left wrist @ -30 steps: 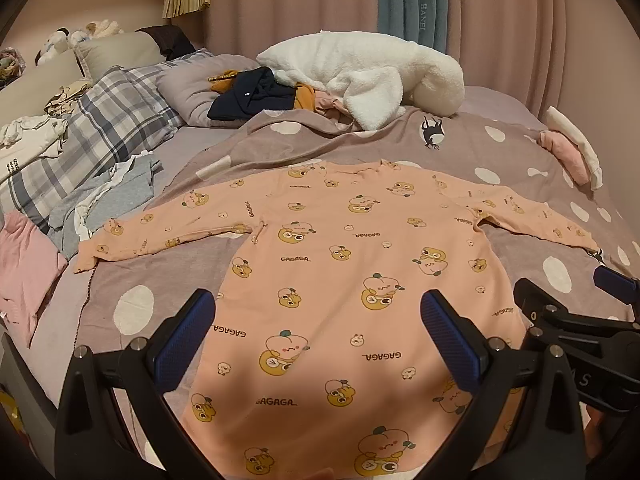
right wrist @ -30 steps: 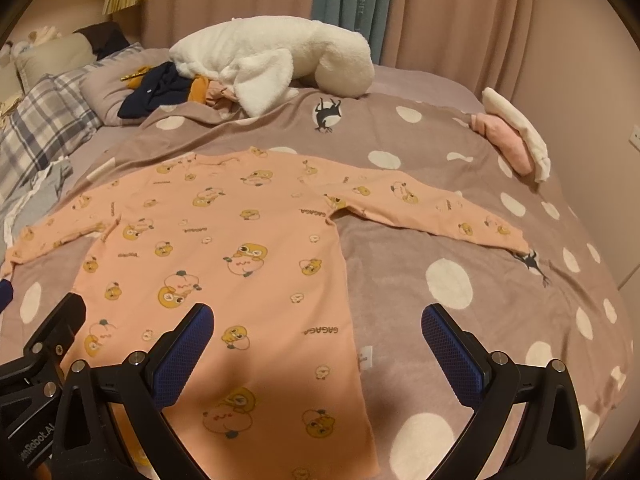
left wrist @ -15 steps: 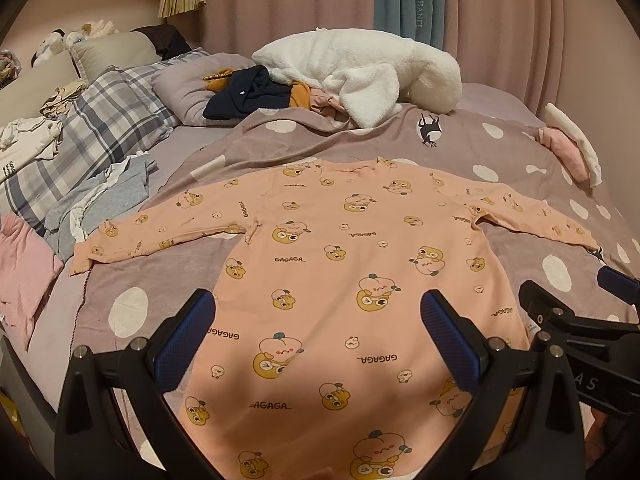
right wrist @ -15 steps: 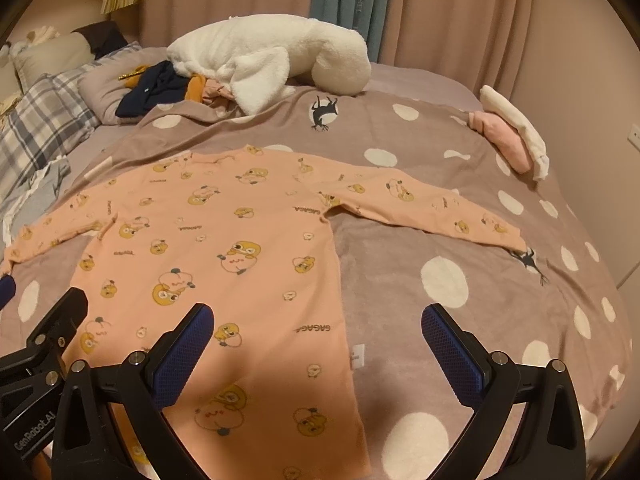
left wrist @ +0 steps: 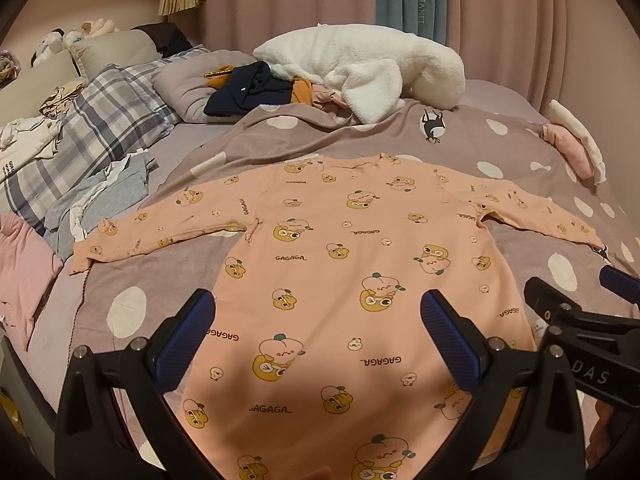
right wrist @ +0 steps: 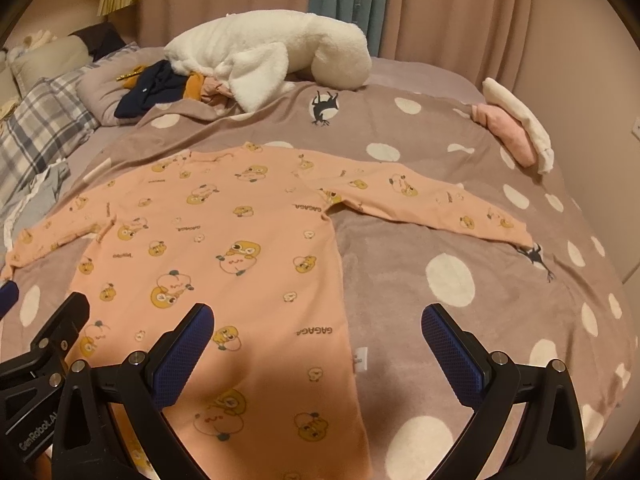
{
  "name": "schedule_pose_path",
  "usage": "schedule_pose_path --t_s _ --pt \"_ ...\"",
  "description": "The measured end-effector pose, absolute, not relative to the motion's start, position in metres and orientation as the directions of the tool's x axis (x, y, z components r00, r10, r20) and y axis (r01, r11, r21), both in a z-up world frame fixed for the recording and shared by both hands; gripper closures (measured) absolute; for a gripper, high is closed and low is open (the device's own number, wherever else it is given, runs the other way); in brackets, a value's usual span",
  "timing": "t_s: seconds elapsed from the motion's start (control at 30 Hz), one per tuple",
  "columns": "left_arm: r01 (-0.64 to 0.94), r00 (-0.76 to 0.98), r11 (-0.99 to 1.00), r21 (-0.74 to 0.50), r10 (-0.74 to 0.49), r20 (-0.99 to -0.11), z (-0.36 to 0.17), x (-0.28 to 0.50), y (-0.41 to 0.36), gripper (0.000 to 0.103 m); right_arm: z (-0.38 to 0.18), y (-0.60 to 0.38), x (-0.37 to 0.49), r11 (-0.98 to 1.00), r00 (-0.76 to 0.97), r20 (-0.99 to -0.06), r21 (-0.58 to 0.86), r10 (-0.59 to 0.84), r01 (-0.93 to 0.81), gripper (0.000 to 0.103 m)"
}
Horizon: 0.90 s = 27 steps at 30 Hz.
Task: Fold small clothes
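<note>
Peach-pink cotton, the printed top (left wrist: 340,264) lay flat with both sleeves spread across the middle of the dotted blanket (right wrist: 448,248), hem toward the near edge of the bed. Above that hem, the left gripper (left wrist: 316,320) and right gripper (right wrist: 318,328) hung with jaws wide apart, holding nothing.

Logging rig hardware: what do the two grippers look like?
Both match: black angular plastic frames, silver screws at the joints, two fingers with blue textured pads. Left gripper, pad; right gripper, pad. The left gripper's body shows white "GenRobot.AI" lettering in the right view; the right one's shows "DAS". No cables visible.
</note>
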<state>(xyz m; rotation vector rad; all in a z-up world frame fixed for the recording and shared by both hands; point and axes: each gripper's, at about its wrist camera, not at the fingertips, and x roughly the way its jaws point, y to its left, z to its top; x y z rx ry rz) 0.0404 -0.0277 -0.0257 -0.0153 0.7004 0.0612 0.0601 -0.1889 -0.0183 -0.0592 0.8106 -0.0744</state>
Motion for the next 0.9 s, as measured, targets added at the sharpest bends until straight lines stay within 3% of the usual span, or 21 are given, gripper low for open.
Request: schedule_pose_path --t_s 0.17,0.47,0.67,0.9 --pt "-0.069 0.765 0.998 -0.004 0.05 -0.643 -0.026 0.041 -0.025 0.0 -0.015 -0.204 0.062 0.999 0.7 -0.714 0.005 -0.019 0.032 0.0" --pt "-0.073 0.764 0.997 0.001 0.057 -0.643 -0.031 0.044 -0.026 0.001 -0.019 -0.283 0.079 0.937 0.704 -0.672 0.349 0.228 0.029 0.0" --pt "-0.077 0.765 0.997 0.025 0.075 -0.64 -0.035 0.047 -0.032 0.001 -0.03 -0.382 0.095 0.878 0.718 -0.68 0.423 0.146 0.222 0.0" --pt "-0.067 0.758 0.998 0.005 0.054 -0.65 -0.04 0.047 -0.034 0.001 -0.071 -0.492 0.13 0.683 0.716 -0.654 0.641 0.246 0.35 0.0"
